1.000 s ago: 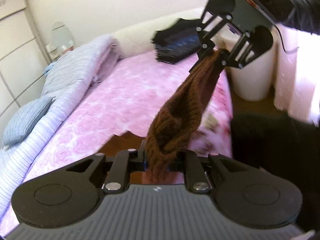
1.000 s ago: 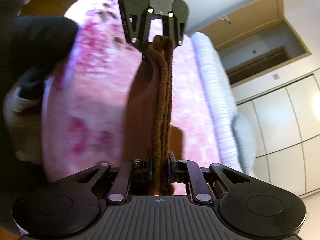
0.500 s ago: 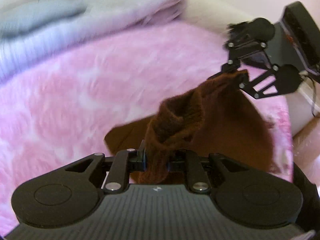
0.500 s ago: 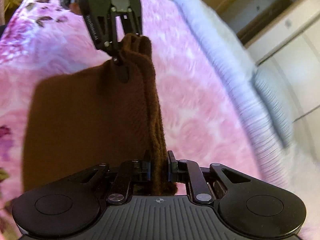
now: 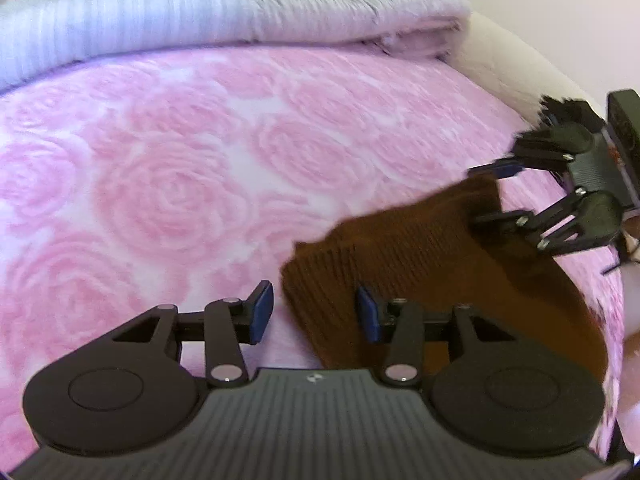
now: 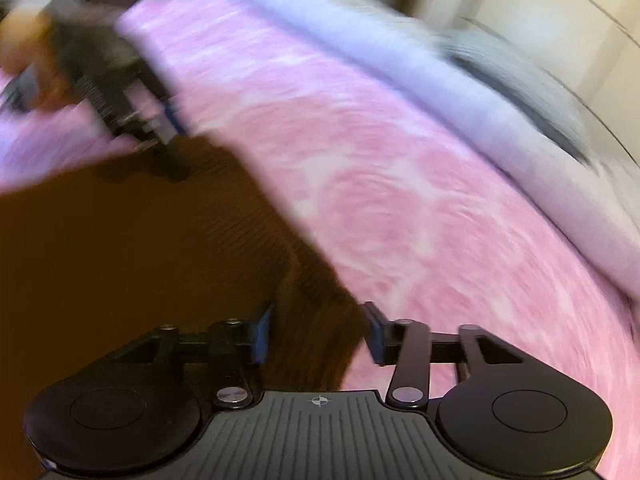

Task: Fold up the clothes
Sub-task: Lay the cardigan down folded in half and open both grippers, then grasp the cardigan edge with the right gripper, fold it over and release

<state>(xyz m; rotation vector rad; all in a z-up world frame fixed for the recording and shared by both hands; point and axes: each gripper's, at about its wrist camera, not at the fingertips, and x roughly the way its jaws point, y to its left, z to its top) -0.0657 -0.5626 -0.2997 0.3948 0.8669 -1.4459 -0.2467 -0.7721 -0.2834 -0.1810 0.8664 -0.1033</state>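
Between left gripper (image 5: 316, 312) jaws, brown knit garment (image 5: 420, 264) lying on pink bed (image 5: 168, 184), its edge unpinched; jaws opening. Right gripper (image 6: 318, 330) tilting downward, jaws opening over garment's other corner, pads not pressing.

Left gripper (image 5: 316, 312): black linkage arms, silver screws, blue finger pads (image 5: 262, 312), ribbed grey body. Right gripper (image 6: 318, 330): identically built, crosshair marking noted.

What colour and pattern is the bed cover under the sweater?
Pink, with a large rose pattern; the bed cover shows sharpest in the left wrist view.
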